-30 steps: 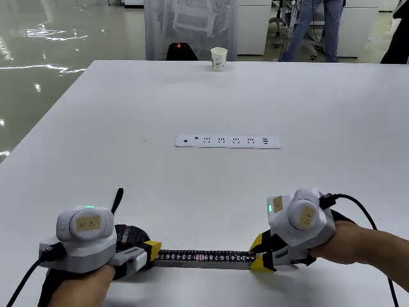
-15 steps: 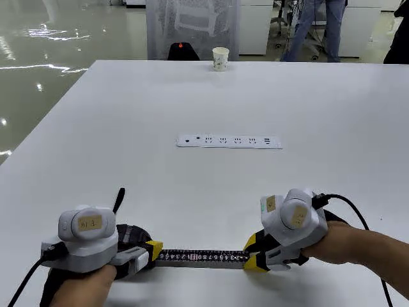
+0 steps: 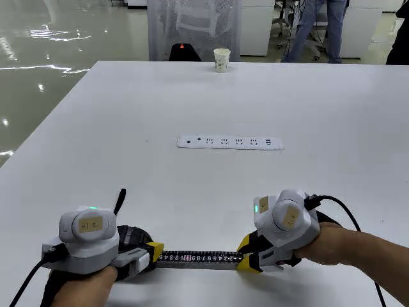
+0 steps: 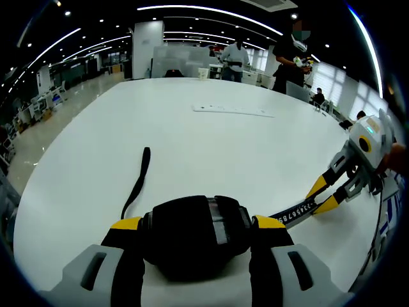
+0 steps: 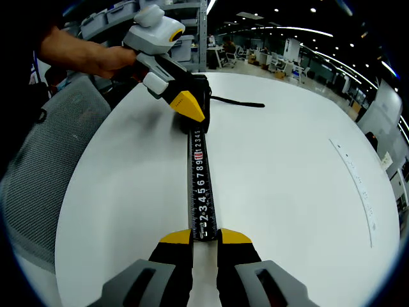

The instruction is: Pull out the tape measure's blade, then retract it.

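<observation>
The black tape measure case [image 4: 195,233] rests on the white table, with my left gripper [image 4: 197,224] shut on its sides. In the head view the case [image 3: 131,238] lies at the bottom left beside the left gripper [image 3: 152,251]. The black blade [image 3: 198,258] with white numbers runs from it to my right gripper [image 3: 244,254], which is shut on the blade's end. In the right gripper view the blade [image 5: 200,198] stretches from the right gripper [image 5: 204,237] to the case [image 5: 198,89]. A black wrist strap [image 4: 137,181] trails from the case.
A white power strip [image 3: 230,142] lies at the middle of the table [image 3: 192,96]. A paper cup [image 3: 222,59] stands at the far edge, with a mesh chair [image 3: 195,25] behind it. People stand at the back right.
My right gripper has moved left toward the case, and the exposed length of blade has shortened. The left gripper and case have stayed put.
</observation>
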Motion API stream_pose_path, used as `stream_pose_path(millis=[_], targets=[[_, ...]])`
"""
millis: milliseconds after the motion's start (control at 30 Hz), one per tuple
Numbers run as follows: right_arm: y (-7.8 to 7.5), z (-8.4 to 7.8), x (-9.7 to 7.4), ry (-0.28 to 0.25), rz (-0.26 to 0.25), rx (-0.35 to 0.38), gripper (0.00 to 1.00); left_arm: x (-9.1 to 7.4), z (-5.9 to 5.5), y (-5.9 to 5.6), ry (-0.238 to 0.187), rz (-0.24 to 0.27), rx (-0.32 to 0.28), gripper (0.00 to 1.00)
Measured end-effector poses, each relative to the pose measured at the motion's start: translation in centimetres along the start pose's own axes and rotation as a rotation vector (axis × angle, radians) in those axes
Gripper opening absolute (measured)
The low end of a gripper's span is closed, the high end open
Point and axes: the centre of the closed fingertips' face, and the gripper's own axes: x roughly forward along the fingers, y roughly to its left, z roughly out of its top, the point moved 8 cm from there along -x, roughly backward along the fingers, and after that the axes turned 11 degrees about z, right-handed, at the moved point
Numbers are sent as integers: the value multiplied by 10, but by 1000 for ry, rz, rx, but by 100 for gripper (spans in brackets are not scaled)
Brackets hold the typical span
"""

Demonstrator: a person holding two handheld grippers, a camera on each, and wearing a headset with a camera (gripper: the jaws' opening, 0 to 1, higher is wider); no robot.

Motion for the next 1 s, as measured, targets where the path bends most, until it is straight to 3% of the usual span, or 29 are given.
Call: stream_pose_path(millis=[1000], targets=[[-5, 29, 23, -35, 7, -14, 10, 0, 0, 1, 0, -2, -6, 62]])
